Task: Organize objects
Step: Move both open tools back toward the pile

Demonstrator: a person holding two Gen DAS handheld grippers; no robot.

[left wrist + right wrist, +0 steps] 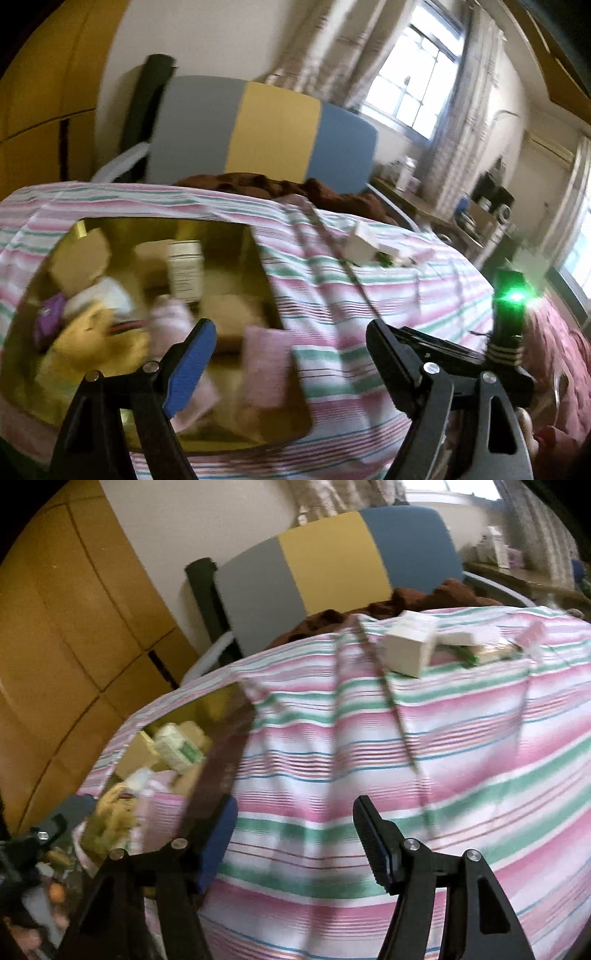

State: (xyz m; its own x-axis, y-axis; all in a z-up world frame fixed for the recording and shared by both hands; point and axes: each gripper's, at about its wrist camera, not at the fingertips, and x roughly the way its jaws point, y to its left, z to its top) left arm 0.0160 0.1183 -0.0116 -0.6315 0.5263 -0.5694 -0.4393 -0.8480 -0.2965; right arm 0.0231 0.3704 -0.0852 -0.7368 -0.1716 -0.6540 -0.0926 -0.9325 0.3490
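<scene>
Gold-coloured metal box (258, 266), open-topped and shiny inside, sat on a bed covered with a pink, green and white striped sheet (369, 295). Its contents lay in a loose jumble, blurred in both views: a white cylindrical bottle with a printed label (184, 269) lying near the middle, a folded pink cloth (267, 363) against the near right wall, a yellow-brown fuzzy soft item (96, 343) at the near left, a small purple packet (48, 321) beside it by the left wall, and what looked like tan cardboard pieces (81, 258) toward the far wall. From the right wrist view, a white carton with green print (177, 749) also showed inside the box.

Well apart from the box, farther up the sheet, a white rectangular carton (406, 646) stood among a few smaller flat packets, one with green on it; these lay outside any container. A thin dark cord (347, 266) ran across the sheet between the box and that cluster.

Left gripper (288, 343) hovered over the box's near right corner, its tongs spread wide with nothing between them. Right gripper (295, 819) hung over bare striped sheet just right of the box, its tongs likewise released and empty.
</scene>
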